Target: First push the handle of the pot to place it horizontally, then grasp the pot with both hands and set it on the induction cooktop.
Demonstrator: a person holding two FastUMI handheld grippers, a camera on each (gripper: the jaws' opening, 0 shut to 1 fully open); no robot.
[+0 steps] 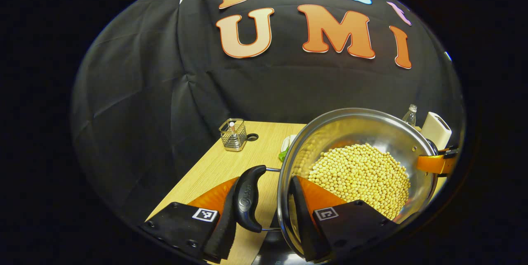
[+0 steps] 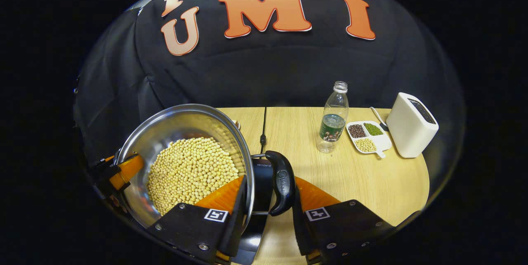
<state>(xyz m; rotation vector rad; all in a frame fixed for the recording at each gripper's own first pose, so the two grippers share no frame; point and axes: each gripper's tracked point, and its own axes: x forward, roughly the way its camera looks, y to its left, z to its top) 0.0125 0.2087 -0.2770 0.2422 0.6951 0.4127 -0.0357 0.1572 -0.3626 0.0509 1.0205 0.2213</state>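
A steel pot [image 1: 363, 126] full of yellow soybeans [image 1: 363, 176] hangs between my two grippers. My left gripper [image 1: 266, 182] straddles the pot's black side handle [image 1: 248, 199], one finger outside the handle and the other inside the rim, shut on them. In the right gripper view the pot [image 2: 177, 122] is at the left. There my right gripper [image 2: 269, 186] clamps the opposite black handle [image 2: 282, 182] and the rim the same way. The black induction cooktop [image 2: 260, 176] lies directly under that handle. Whether the pot rests on it I cannot tell. Each view shows the other gripper's orange finger at the far handle [image 1: 433, 164] [image 2: 123, 172].
On the wooden table [image 2: 371, 178] stand a water bottle [image 2: 333, 118], a white divided dish of beans [image 2: 367, 136] and a white box-shaped appliance [image 2: 411, 125]. A cable [image 2: 263, 133] runs to the cooktop. A wire utensil holder [image 1: 233, 134] sits at the far left edge.
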